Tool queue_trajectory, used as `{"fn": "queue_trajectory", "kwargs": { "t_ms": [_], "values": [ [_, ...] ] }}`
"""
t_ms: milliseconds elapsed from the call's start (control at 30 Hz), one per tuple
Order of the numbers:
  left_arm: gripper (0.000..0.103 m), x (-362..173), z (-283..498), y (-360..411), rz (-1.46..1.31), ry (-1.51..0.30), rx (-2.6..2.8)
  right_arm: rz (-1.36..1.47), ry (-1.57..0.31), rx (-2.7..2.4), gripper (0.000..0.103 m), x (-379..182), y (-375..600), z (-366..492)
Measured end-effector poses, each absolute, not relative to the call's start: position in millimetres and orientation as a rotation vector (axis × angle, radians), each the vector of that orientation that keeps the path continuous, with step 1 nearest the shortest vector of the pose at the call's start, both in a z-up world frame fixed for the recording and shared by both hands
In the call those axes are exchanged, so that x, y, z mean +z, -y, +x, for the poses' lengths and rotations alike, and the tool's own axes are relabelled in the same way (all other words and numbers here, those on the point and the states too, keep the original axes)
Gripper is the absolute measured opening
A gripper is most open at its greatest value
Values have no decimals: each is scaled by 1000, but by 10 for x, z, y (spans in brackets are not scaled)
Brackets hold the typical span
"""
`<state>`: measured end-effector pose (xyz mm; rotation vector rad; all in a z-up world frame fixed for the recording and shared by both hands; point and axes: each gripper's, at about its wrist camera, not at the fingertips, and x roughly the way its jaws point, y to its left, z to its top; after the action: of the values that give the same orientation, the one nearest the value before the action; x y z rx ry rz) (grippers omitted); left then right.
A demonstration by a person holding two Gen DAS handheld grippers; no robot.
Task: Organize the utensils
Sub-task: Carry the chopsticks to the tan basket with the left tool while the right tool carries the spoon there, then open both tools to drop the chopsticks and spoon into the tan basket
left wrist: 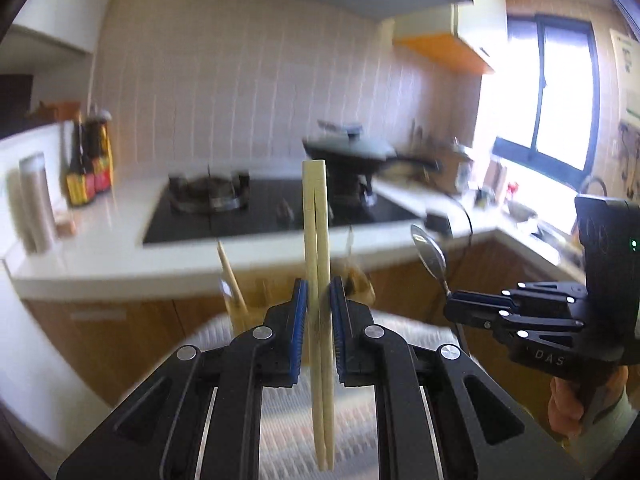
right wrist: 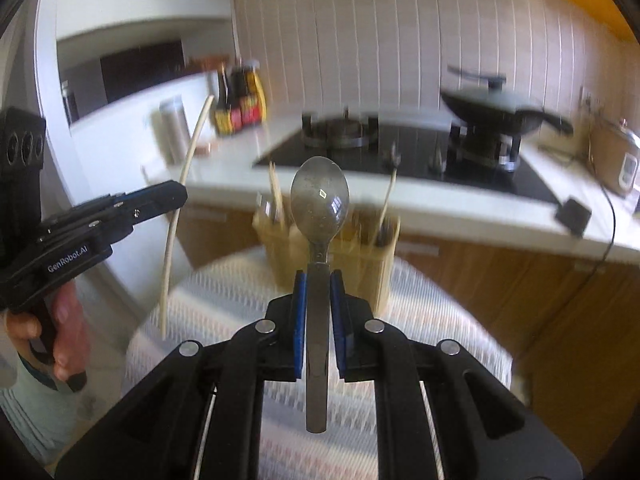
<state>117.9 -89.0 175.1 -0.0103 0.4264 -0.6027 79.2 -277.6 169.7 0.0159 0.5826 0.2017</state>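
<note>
My left gripper (left wrist: 319,294) is shut on a pair of pale chopsticks (left wrist: 316,216), held upright; they also show in the right wrist view (right wrist: 188,184). My right gripper (right wrist: 319,280) is shut on the handle of a metal spoon (right wrist: 320,200), bowl upward; the spoon also shows in the left wrist view (left wrist: 430,254). A tan utensil holder (right wrist: 332,256) with several compartments stands on a cloth-covered round table (right wrist: 224,300) just beyond both grippers. It holds a few chopsticks and utensils. In the left wrist view the holder (left wrist: 240,312) is mostly hidden behind my fingers.
A white counter (left wrist: 100,248) runs behind the table, with a black gas hob (right wrist: 360,148), a lidded wok (right wrist: 488,108), sauce bottles (right wrist: 236,104) and a steel canister (right wrist: 176,128). Wooden cabinets lie below. A window (left wrist: 548,96) is at the right.
</note>
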Motion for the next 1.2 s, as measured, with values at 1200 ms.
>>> {"fn": "queue_trajectory", "kwargs": {
  "t_ms": [1200],
  "values": [
    [10,1148,2692,1059,-128,-136,-457,60,-227,73,10,1153,3018,2338]
  ]
}}
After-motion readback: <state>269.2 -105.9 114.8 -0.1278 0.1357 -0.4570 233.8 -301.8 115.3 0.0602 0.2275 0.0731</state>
